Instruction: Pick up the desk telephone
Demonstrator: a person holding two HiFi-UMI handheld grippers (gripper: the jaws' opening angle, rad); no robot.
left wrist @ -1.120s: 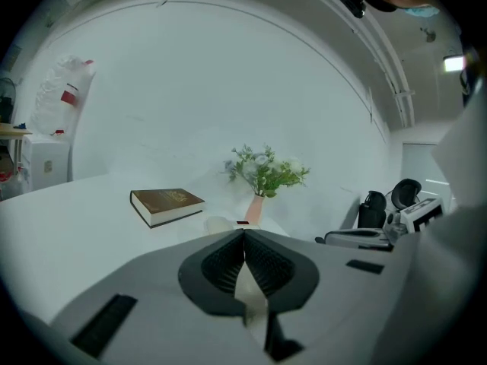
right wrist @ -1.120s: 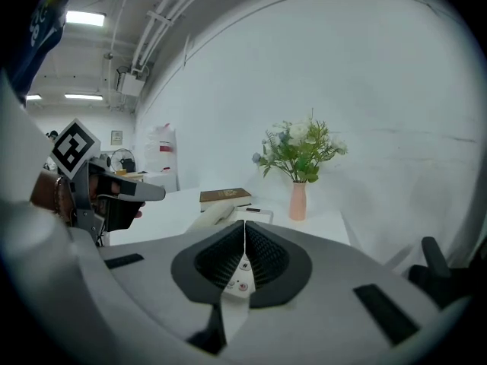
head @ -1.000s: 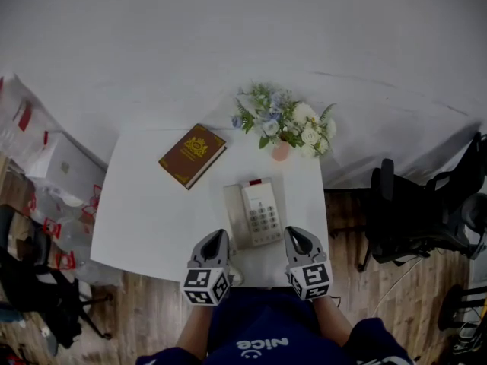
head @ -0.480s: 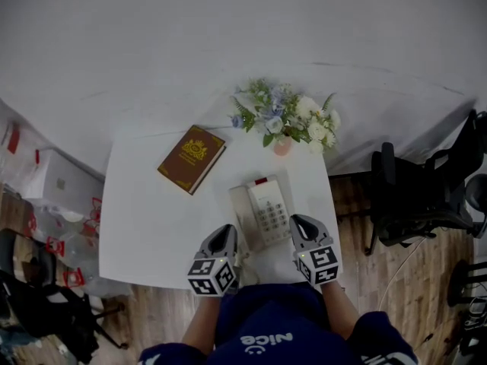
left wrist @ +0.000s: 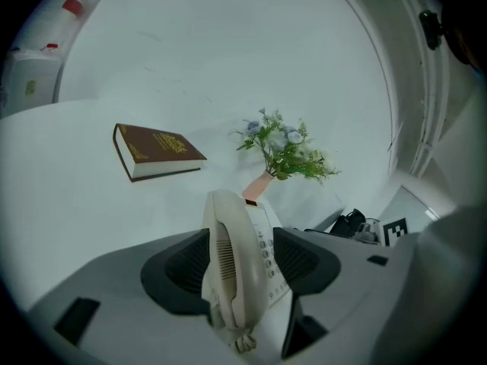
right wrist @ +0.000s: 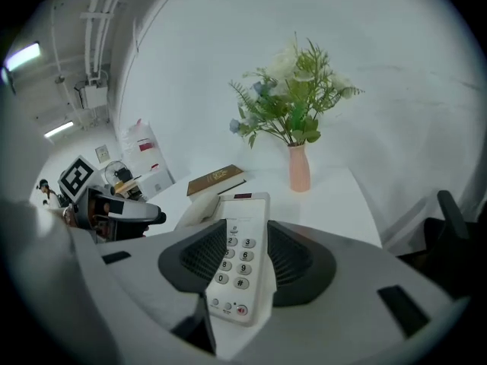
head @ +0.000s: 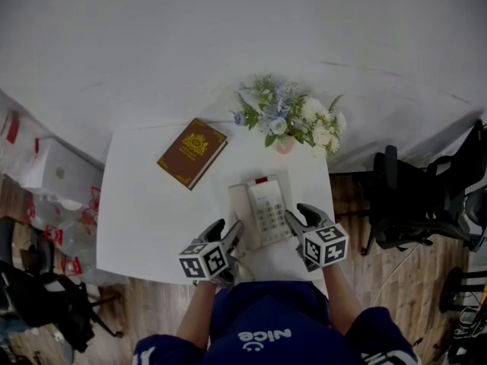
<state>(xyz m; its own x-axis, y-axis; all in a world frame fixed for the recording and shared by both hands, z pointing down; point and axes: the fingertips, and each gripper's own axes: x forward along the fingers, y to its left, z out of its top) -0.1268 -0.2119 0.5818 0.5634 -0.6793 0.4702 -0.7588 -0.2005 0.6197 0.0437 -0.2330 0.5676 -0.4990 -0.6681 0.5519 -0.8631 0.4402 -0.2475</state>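
Having closed in from the near edge of the desk, the left hand-held gripper and right hand-held gripper now straddle the desk telephone lying flat there, jaws opening, unclenched, so a grasp seems imminent.

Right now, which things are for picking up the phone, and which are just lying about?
For the job:
- desk telephone
- left tongs, opening, with the phone's handset side between them
- right tongs, opening, with the phone's keypad side between them

Just lying about:
- brown book
- flowers in a pink vase
- office chair beside the table
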